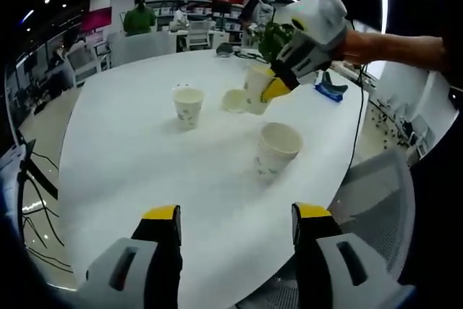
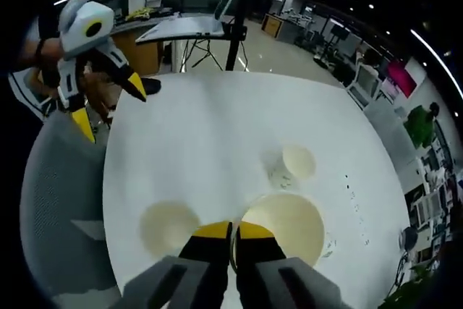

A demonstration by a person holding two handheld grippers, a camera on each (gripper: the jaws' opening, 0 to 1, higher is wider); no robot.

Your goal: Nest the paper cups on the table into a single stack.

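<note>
Two handheld grippers, one spread and idle, one pinched closed.

In the left gripper view, the left gripper [image 1: 236,223] points forward with its yellow-tipped jaws wide apart, holding nothing. Beyond it the right gripper [image 1: 273,86] reaches in from the right, a bare forearm [image 1: 391,47] behind it, jaws pinched together, seemingly on a cup rim [image 2: 233,245], though the contact is hard to make out.

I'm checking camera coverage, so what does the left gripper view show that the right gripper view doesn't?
Left gripper view's own: a person in green standing in the background. Right gripper view's own: a black stand beyond the white table. Shared: that table, a grey chair, and the right gripper shut on a paper cup.
</note>
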